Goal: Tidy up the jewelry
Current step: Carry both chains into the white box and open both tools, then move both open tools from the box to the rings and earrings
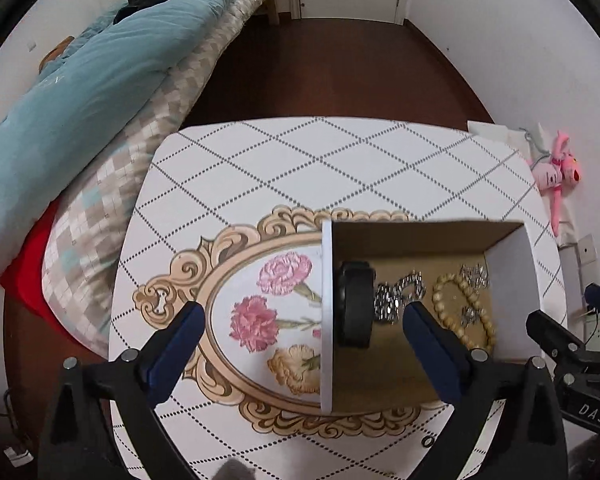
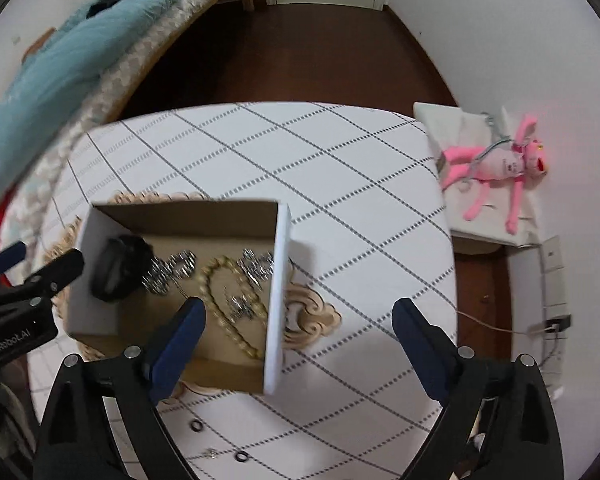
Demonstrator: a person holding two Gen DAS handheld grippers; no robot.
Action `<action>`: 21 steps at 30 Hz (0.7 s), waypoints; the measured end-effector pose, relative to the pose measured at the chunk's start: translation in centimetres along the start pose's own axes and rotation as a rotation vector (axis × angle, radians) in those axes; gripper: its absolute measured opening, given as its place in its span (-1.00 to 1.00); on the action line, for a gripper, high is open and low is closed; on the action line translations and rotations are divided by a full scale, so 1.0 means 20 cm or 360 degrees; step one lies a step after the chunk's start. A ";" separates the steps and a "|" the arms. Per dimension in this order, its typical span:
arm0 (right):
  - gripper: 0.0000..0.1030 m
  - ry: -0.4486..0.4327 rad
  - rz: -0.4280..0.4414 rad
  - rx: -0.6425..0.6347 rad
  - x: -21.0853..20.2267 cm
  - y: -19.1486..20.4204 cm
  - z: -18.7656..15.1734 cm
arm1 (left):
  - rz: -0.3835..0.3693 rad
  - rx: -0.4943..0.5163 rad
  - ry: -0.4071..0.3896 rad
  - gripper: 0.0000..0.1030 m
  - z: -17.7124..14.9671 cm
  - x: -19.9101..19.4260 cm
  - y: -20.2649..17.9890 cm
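An open cardboard box (image 1: 327,320) (image 2: 278,292) with white outer walls stands on the table. Inside lie a black watch (image 1: 354,308) (image 2: 114,274), silver chain pieces (image 1: 396,298) (image 2: 168,270), a beige bead bracelet (image 1: 466,312) (image 2: 224,304) and small silver charms (image 1: 476,276) (image 2: 256,266). My left gripper (image 1: 304,322) is open, its fingers astride the box's left wall. My right gripper (image 2: 300,322) is open, its fingers astride the box's right wall. Two small dark rings (image 2: 196,426) (image 2: 241,457) lie on the table in front of the box; one ring shows in the left wrist view (image 1: 428,441).
The table (image 1: 300,168) (image 2: 340,168) has a white diamond-pattern cloth with an ornate flower print (image 1: 268,320). A bed with a teal quilt (image 1: 80,92) (image 2: 40,68) lies to the left. A pink plush toy (image 1: 560,172) (image 2: 496,168) lies on a white stand at the right. A dark wooden floor lies beyond.
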State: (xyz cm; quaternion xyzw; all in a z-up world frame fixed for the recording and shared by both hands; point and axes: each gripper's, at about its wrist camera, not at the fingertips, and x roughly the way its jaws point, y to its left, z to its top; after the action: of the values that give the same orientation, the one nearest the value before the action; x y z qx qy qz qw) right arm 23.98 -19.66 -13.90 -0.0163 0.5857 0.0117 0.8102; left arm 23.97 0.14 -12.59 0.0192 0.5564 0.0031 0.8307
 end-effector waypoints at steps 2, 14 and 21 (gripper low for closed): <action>0.97 0.0008 -0.0020 -0.0010 0.01 0.01 -0.03 | 0.0004 -0.0004 -0.0003 0.97 -0.02 0.00 0.00; 0.97 -0.0143 -0.0006 0.0041 -0.19 0.02 -0.13 | 0.0011 -0.0070 -0.0158 0.97 -0.13 -0.25 0.05; 0.97 -0.0328 -0.0021 0.0068 -0.44 0.03 -0.22 | 0.0036 -0.0080 -0.0319 0.97 -0.20 -0.49 0.06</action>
State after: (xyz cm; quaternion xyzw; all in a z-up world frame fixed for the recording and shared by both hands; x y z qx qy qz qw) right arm 17.06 -19.18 -6.88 -0.0015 0.4993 -0.0045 0.8664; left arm 16.62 1.17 -4.91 0.0049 0.4701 0.0245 0.8822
